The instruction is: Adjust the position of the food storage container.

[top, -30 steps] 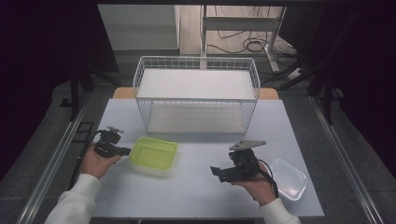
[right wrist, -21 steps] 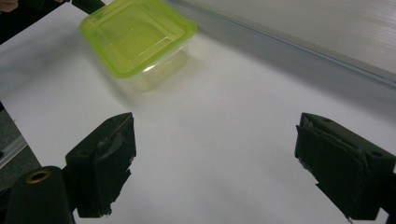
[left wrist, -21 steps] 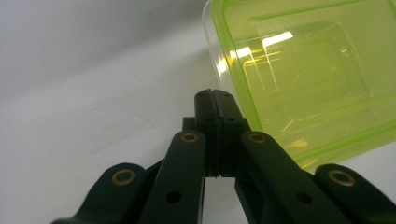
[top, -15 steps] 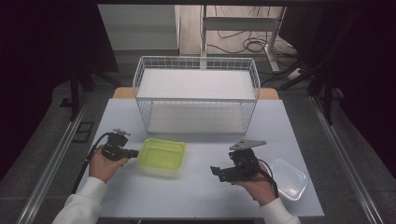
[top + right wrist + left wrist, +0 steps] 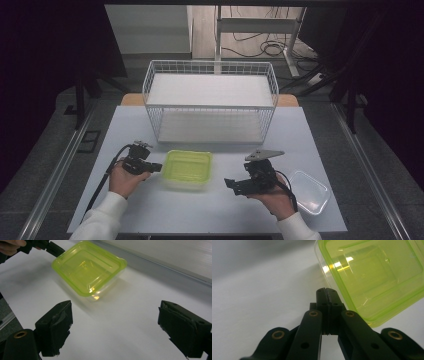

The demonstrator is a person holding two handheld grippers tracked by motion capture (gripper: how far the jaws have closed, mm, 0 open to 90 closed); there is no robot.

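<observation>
A lime-green see-through container lies on the white table, in front of the wire basket. My left gripper is shut with nothing between its jaws, and its tip rests against the container's left edge. In the left gripper view the closed jaws sit right beside the container's rim. My right gripper is open and empty, a short way right of the container and pointing at it. In the right gripper view the container lies ahead of its wide-apart pads, with the left gripper at its far side.
A white wire basket stands at the back of the table. A clear plastic container lies at the right, beside my right hand. Dark floor and metal rails flank the table.
My left gripper has moved to the right, and the green container has slid right with it, toward the table's middle. The right gripper has stayed in place.
</observation>
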